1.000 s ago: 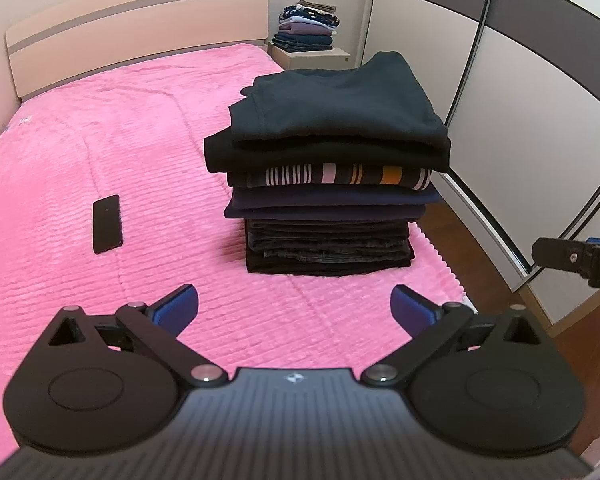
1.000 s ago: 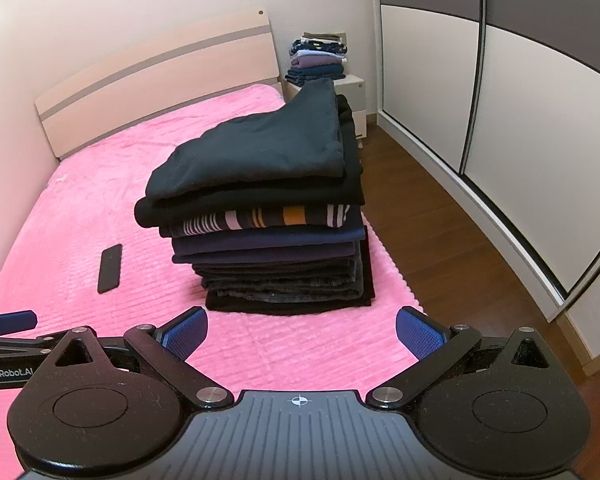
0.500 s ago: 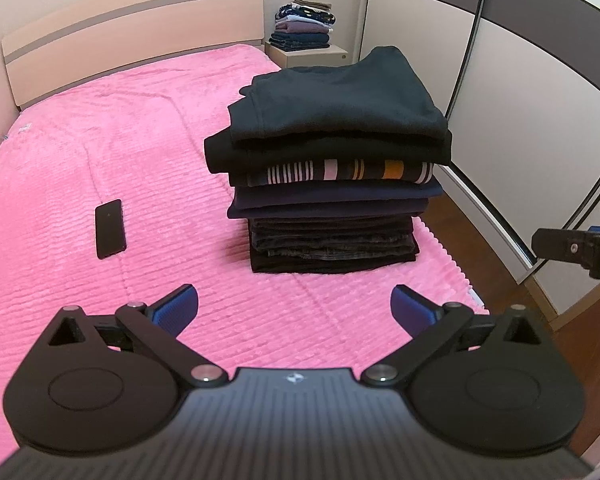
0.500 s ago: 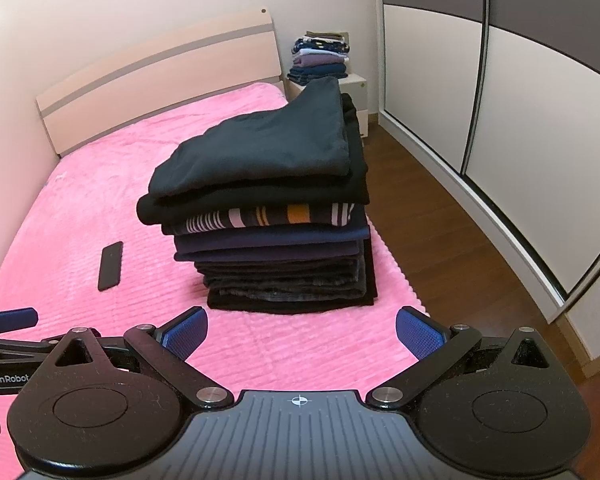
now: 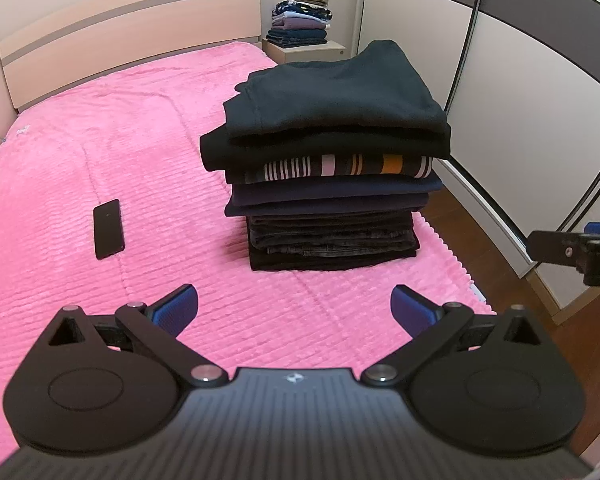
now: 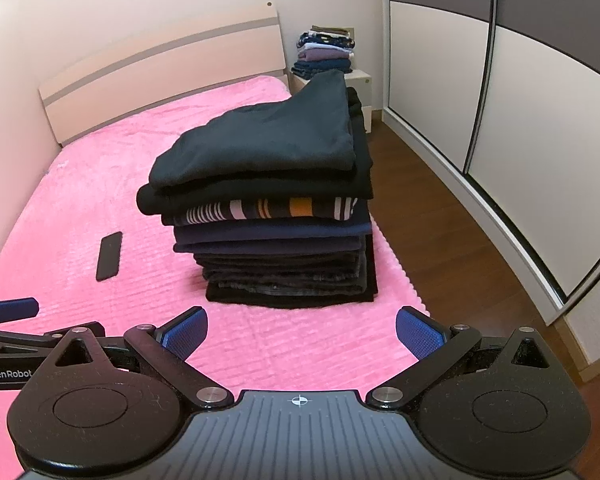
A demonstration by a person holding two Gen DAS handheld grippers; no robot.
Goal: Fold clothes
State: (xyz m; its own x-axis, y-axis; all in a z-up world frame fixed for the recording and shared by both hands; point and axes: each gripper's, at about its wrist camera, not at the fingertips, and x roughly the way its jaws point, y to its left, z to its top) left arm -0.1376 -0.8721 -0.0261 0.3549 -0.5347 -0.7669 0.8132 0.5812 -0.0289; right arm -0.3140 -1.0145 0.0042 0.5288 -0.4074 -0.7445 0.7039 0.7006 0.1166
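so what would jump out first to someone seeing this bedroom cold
The tall stack of folded dark clothes near the right edge of the bright pink bed, with one striped garment showing midway. Left of it lies a black phone; both grippers, left and right, are open and empty.

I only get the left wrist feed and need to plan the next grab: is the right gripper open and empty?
Observer: Yes. The right gripper is open, jaws wide apart, nothing between them.
Operator: Where does it point?
Observer: At the folded clothes stack, hovering over the pink bedspread.
Operator: Is my gripper visible there?
Observer: The left gripper shows at that view's left edge, apart from the black phone.
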